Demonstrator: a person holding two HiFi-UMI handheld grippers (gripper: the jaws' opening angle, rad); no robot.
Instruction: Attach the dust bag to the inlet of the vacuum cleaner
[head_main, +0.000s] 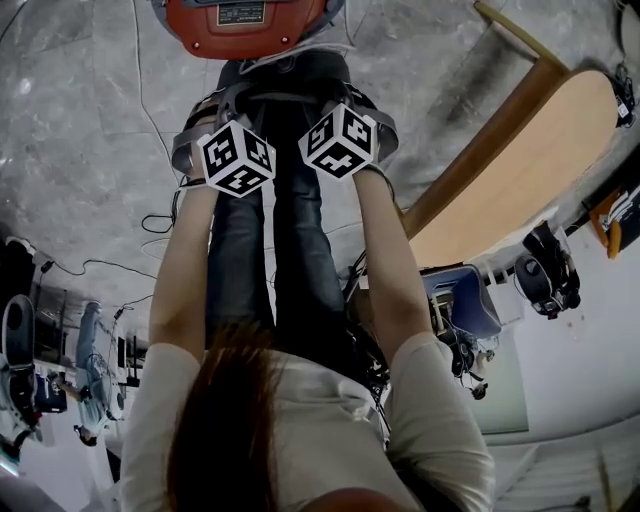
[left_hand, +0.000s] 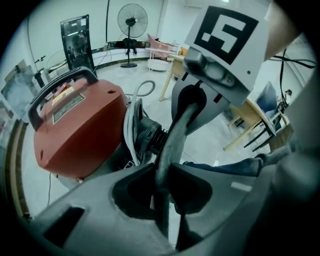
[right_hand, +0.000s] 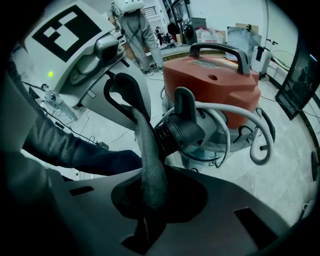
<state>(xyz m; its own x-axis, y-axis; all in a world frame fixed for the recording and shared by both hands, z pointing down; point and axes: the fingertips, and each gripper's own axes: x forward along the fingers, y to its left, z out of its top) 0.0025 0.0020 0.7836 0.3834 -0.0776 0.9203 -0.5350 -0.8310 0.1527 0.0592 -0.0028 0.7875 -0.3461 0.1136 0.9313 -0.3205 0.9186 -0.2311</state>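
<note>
Left gripper (left_hand: 159, 176) is clamped on the dust bag (left_hand: 175, 131), jaws nearly together with a dark rim of fabric pinched in the narrow gap. Right gripper (right_hand: 149, 192) has the same rim from the other side, its jaws closed tight on a perforated fold of the cloth. Between the two, the rim runs as a taut band from one pair of jaws up to the other.

Now the bag's place: that band crosses right in front of the inlet (right_hand: 182, 131), the black ribbed collar sticking out of the side of the vacuum cleaner (left_hand: 80, 130). It sits close against the collar, though I can't tell if it is over the lip. From above, the dark bag hangs between the two marker cubes, just below the red body.

The vacuum stands upright on the grey marbled floor (head_main: 80, 120), black handle (right_hand: 220, 50) across its top, and a pale hose (right_hand: 245, 120) loops round its side. The person's forearms reach down to the grippers over legs in jeans (head_main: 270, 260).

Further out, a wooden table (head_main: 520, 160) stands to the right with a blue chair (head_main: 465, 300) near it. A pedestal fan (left_hand: 132, 22) stands by the far wall, and another person (right_hand: 135, 25) stands at the back of the room.
</note>
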